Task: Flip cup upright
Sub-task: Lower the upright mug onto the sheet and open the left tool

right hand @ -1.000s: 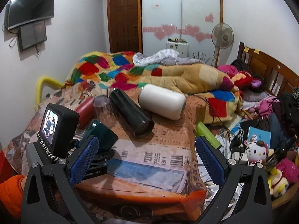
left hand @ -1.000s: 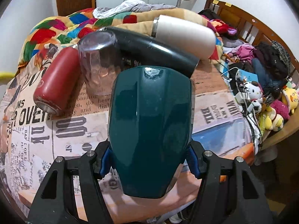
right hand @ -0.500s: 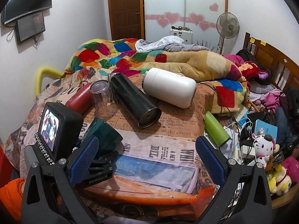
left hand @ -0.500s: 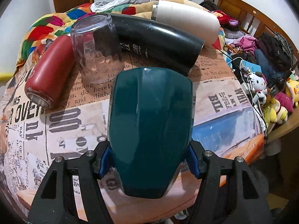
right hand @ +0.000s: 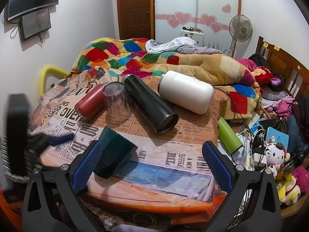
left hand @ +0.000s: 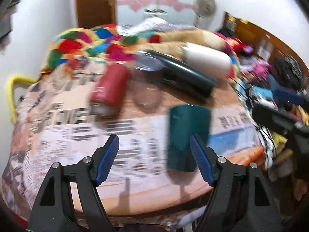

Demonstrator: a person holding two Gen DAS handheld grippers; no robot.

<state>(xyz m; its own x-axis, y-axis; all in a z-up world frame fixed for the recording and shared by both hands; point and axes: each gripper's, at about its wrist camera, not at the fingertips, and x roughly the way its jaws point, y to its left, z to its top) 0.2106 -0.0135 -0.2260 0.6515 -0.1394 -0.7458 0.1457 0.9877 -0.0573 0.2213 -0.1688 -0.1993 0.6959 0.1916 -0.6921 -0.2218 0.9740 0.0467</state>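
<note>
Cup: the dark green cup [right hand: 114, 152] lies tilted on the newspaper-print worktop [right hand: 173, 154], near its front edge.
Left gripper [left hand: 154, 158]: jaws spread wide, holding nothing; the cup [left hand: 188, 137] is at 1 o'clock from it, by the right finger.
Right gripper [right hand: 151, 164]: jaws wide apart, holding nothing.
Behind the cup, at 12 o'clock: a clear glass [right hand: 116, 103] upside down, a red bottle [right hand: 90, 104], a black flask [right hand: 150, 104] and a white flask [right hand: 185, 94], all lying down.
</note>
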